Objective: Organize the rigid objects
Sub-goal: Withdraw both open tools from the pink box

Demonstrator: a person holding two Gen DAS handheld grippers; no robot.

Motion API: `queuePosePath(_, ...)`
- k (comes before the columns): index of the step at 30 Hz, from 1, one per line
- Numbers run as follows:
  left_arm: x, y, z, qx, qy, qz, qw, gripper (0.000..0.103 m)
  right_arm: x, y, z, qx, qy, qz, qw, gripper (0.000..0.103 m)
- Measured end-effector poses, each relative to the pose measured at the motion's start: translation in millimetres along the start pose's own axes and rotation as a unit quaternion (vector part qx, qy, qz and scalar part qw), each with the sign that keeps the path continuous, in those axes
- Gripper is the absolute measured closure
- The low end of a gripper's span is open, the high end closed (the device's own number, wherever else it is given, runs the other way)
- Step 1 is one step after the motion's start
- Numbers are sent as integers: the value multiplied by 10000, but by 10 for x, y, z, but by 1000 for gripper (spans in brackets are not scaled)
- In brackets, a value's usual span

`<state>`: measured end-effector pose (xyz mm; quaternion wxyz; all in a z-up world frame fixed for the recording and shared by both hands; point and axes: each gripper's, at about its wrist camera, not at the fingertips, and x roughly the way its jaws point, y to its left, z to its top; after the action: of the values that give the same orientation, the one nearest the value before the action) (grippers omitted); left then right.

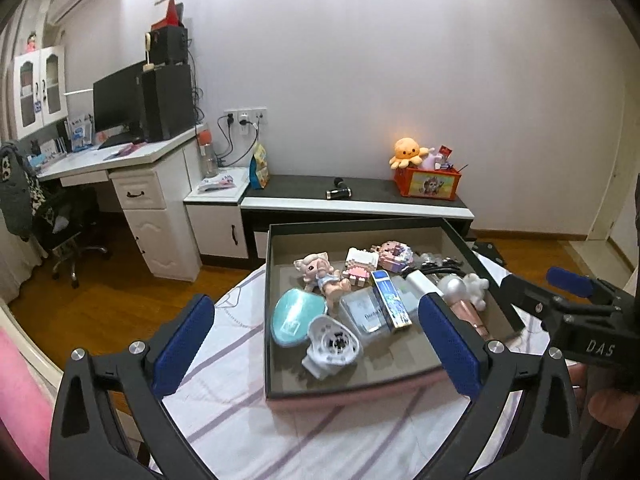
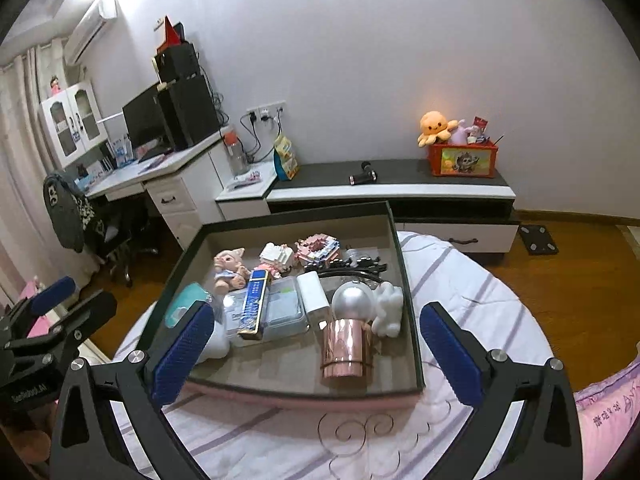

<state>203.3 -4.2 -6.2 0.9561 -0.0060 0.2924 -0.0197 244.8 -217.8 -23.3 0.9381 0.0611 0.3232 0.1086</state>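
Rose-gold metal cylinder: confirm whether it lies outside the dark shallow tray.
No, the rose-gold metal cylinder lies inside the dark shallow tray, near its front wall.

Both wrist cameras look down, close, at the same tray (image 1: 276,320).

A: What sort of place? Looks like a home, prob. a bedroom.

B: Why?

A: Round bed (image 2: 500,304) w/ striped sheet in front, pink pillow (image 2: 608,404) at its edge. White desk (image 1: 132,160) w/ monitor (image 1: 118,100) & PC tower (image 1: 168,102) by the wall, office chair (image 1: 60,220) w/ a jacket hung on it.

B: Could be an office then?

A: Nah. Low TV-style cabinet (image 2: 392,192) w/ a plush octopus (image 2: 436,124) on a red toy box (image 2: 466,160), wall AC unit (image 2: 90,32), glass-door cupboard (image 1: 38,88), wood floor (image 1: 120,288). Toys everywhere, so it's lived-in.
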Motion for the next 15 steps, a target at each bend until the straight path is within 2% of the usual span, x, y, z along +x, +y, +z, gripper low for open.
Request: queuePosePath(15,-749,-62,-215,-40,-206,6,9998,0,-796,144,-324,43,-402,-110,9991,0)
